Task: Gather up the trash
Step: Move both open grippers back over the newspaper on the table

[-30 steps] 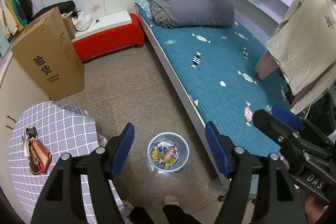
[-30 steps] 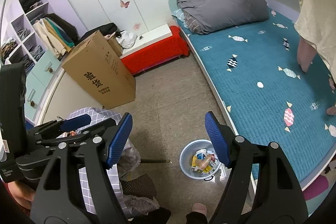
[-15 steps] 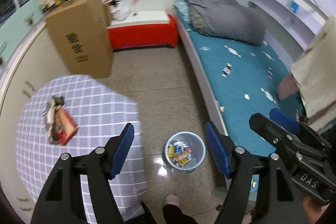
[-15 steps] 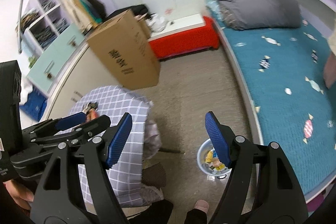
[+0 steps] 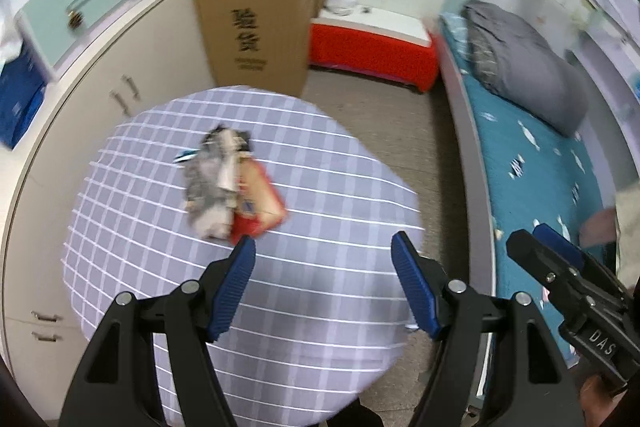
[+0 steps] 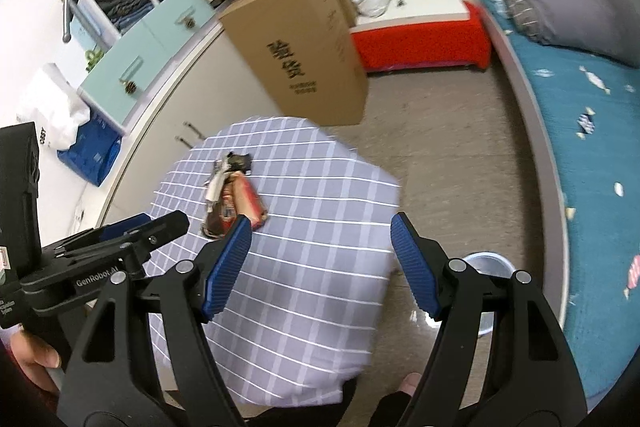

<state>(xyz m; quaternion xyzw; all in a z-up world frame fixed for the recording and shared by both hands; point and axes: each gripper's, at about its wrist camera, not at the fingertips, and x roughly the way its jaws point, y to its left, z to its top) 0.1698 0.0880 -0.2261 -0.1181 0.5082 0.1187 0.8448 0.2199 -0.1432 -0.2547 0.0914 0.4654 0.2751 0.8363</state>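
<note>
A small pile of trash (image 5: 224,183) lies on the round table with the lilac checked cloth (image 5: 340,187): crumpled grey-white wrappers and a red-orange packet (image 5: 262,205). My left gripper (image 5: 323,243) hovers open over the cloth, its left fingertip just below the packet, nothing between the fingers. The right wrist view shows the same trash pile (image 6: 230,195) ahead of my open, empty right gripper (image 6: 321,223). A pale blue bin (image 6: 486,261) stands on the floor to the right of the table (image 6: 320,287), mostly hidden behind the right finger.
A tall cardboard box (image 5: 256,19) stands behind the table, beside a red bench (image 5: 372,55). The bed with a teal cover (image 5: 540,179) runs along the right. Cabinets (image 5: 100,87) line the left wall. A person's foot (image 6: 408,385) shows by the table.
Both grippers have swung left from above the floor bin to over the table. The trash pile moved to the centre of both views; the bin left the left wrist view.
</note>
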